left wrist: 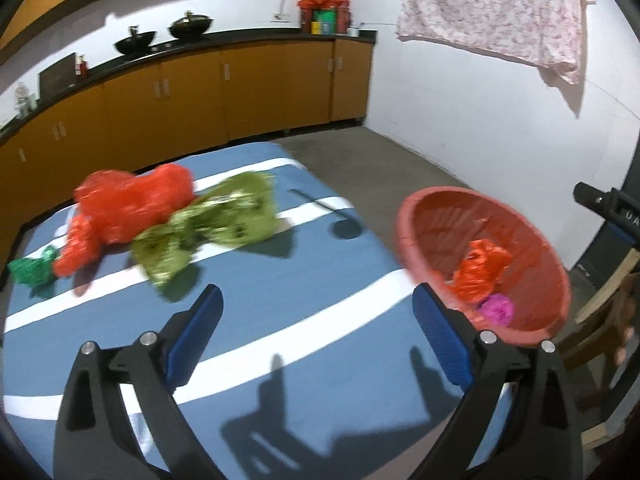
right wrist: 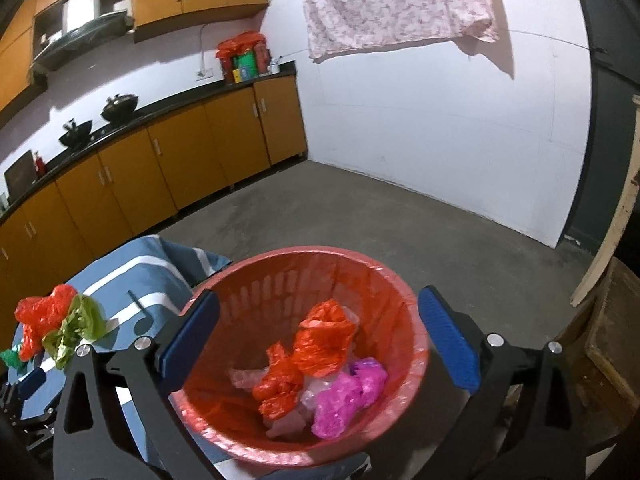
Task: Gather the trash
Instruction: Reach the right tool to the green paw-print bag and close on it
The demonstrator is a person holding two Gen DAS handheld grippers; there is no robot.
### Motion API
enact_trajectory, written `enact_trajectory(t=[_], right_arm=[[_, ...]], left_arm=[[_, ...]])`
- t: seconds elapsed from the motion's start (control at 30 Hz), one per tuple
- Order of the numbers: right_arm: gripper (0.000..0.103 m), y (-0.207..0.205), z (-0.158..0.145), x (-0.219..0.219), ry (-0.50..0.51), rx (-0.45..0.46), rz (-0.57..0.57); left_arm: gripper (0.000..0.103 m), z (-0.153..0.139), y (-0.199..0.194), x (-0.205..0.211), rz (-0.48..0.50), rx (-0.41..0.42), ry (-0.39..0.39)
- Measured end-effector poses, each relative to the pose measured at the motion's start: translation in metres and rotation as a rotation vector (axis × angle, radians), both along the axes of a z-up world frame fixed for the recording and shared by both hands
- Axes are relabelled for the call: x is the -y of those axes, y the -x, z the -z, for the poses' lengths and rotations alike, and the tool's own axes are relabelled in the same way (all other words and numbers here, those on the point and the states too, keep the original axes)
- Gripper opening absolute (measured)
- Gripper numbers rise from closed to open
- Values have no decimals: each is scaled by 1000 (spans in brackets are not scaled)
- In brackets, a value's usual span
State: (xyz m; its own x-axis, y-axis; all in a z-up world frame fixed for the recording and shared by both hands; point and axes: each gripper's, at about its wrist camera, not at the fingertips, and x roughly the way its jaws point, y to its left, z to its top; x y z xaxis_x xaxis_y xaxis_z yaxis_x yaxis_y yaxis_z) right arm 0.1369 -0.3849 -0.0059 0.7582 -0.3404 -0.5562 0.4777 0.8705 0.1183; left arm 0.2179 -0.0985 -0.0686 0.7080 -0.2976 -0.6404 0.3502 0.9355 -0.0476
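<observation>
The trash lies in two lots. On the bench (left wrist: 280, 280), covered with a blue cloth with white stripes, a crumpled red plastic bag (left wrist: 128, 208) sits at about ten o'clock in the left wrist view, touching an olive-green crumpled bag (left wrist: 216, 224) just to its right. A small bright green wad (left wrist: 30, 270) lies at nine o'clock, against the lower end of the red bag. The second lot is already in the red basket (left wrist: 416, 216), which stands at the bench's right edge, at three o'clock in that view: a crumpled red bag (right wrist: 320, 344) lies in the middle of it, a magenta bag (right wrist: 348, 396) just beside it at five o'clock, and pale clear plastic under both.

The left tool (left wrist: 318, 330) hangs over the striped cloth with its blue-padded jaws spread wide and nothing between them; its right pad overlaps the near rim of the basket in the view. The right tool (right wrist: 320, 340) is over the basket's mouth, jaws also wide and empty, one pad at each side of the rim.

Farther out, at twelve o'clock, orange cabinets (left wrist: 240, 92) carry a dark countertop with two black woks (left wrist: 160, 36) and a red-wrapped bundle (left wrist: 324, 12) at the corner. A pink floral cloth (left wrist: 496, 12) hangs on the white wall at one o'clock. The floor (right wrist: 380, 216) is bare grey concrete.
</observation>
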Motion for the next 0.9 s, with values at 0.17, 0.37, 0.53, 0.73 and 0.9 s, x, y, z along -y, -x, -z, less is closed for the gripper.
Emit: enact_trajectory(t=[0.17,0.37,0.53,0.73,0.9], right_arm=[[99,-17,2,-35,19,-23,-80],[98,-41,7,-94,-7,-34,-216],[80,-72,13,-168,-14,-77,-393],[72,-100,23,-258,5,-100,-558],[71,-125,37,-304,5,-141,-580]], left_arm=[[96,1,0,-54,-107,26,-33],[96,6,0,-131,-273,56,-96],[96,8,1,-198,-418,60,-99],[96,9,5,-269,-568,71,-63],[96,11,7,-310,-653,69,-29]])
